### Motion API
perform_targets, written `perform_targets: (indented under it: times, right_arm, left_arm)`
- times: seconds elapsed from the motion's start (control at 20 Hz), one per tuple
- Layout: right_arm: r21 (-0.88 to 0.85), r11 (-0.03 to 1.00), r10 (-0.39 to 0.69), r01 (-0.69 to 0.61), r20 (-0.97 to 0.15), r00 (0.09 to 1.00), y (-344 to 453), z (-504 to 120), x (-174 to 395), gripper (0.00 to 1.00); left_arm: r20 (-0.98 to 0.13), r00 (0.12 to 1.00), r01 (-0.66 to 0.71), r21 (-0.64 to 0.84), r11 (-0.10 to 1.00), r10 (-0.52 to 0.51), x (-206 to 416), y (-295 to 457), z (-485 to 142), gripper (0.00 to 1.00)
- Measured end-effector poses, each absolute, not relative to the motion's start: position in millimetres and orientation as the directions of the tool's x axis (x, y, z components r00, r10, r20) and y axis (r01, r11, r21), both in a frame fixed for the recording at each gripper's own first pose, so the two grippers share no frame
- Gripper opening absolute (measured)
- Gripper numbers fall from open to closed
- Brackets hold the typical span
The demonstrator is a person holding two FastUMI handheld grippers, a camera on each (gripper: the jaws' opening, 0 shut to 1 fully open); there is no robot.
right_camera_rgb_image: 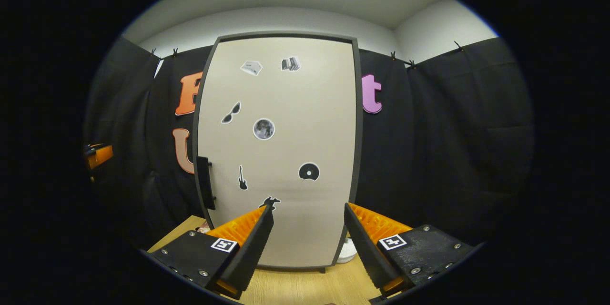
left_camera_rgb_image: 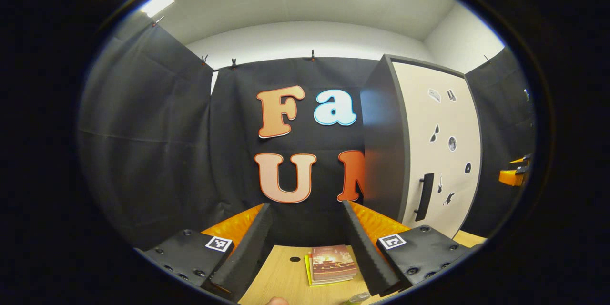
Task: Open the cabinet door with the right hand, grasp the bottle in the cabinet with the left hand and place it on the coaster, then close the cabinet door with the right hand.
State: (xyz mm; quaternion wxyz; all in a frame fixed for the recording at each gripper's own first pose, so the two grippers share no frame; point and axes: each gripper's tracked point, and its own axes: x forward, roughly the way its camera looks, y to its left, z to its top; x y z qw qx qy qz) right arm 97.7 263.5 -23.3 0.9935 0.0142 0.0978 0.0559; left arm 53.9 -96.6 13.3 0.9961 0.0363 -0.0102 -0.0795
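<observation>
The cabinet (right_camera_rgb_image: 276, 152) stands on the wooden table with its beige, sticker-covered door shut. Its black vertical handle (right_camera_rgb_image: 205, 182) runs along the door's left edge. My right gripper (right_camera_rgb_image: 309, 207) is open in front of the door's lower part, to the right of the handle and touching nothing. In the left gripper view the cabinet (left_camera_rgb_image: 441, 152) is on the right with its handle (left_camera_rgb_image: 424, 196) facing me. My left gripper (left_camera_rgb_image: 306, 207) is open and empty over the table, above a square printed coaster-like pad (left_camera_rgb_image: 332, 263). The shut door hides the cabinet's inside.
The wooden table (left_camera_rgb_image: 281, 276) has a small dark hole (left_camera_rgb_image: 295, 259) beside the pad. A pale greenish object (left_camera_rgb_image: 355, 299) is cut off at the bottom edge. A white item (right_camera_rgb_image: 347, 250) lies by the cabinet's lower right corner. Black cloth walls surround the booth.
</observation>
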Motion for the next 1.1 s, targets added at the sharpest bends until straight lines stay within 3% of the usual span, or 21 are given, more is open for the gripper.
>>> perform_targets:
  times: [0.4, 0.55, 0.6, 0.7, 0.75, 0.8, 0.95, 1.1]
  right_arm:
    - [0.044, 0.994, 0.107, -0.101, -0.142, 0.984, 195, 25, 57, 0.92]
    - [0.049, 0.994, 0.101, -0.095, -0.132, 0.986, 170, 28, 52, 0.93]
    - [0.052, 0.994, 0.102, -0.095, -0.130, 0.986, 162, 27, 50, 0.97]
    - [0.055, 0.994, 0.105, -0.099, -0.130, 0.986, 148, 25, 47, 0.93]
    - [0.053, 0.993, 0.108, -0.102, -0.128, 0.986, 142, 25, 46, 0.97]
    - [0.049, 0.993, 0.111, -0.105, -0.125, 0.986, 137, 24, 45, 0.92]
    - [0.033, 0.992, 0.124, -0.121, -0.113, 0.986, 123, 22, 43, 0.97]
    - [0.028, 0.989, 0.144, -0.142, -0.112, 0.983, 114, 19, 42, 0.93]
  left_arm:
    - [0.052, 0.986, 0.156, 0.065, 0.986, -0.160, 9, -139, 50, 0.96]
    - [0.076, 0.987, 0.137, 0.057, 0.989, -0.142, -7, -150, 63, 0.96]
    - [0.082, 0.987, 0.131, 0.053, 0.990, -0.135, -13, -153, 67, 0.96]
    - [0.090, 0.988, 0.119, 0.042, 0.992, -0.123, -23, -160, 70, 0.96]
    - [0.092, 0.989, 0.113, 0.037, 0.993, -0.116, -28, -163, 72, 0.96]
    - [0.094, 0.990, 0.106, 0.033, 0.994, -0.108, -32, -167, 74, 0.96]
    - [0.094, 0.992, 0.085, 0.029, 0.996, -0.087, -46, -177, 76, 0.96]
    - [0.090, 0.993, 0.070, 0.023, 0.997, -0.072, -56, -186, 77, 0.96]
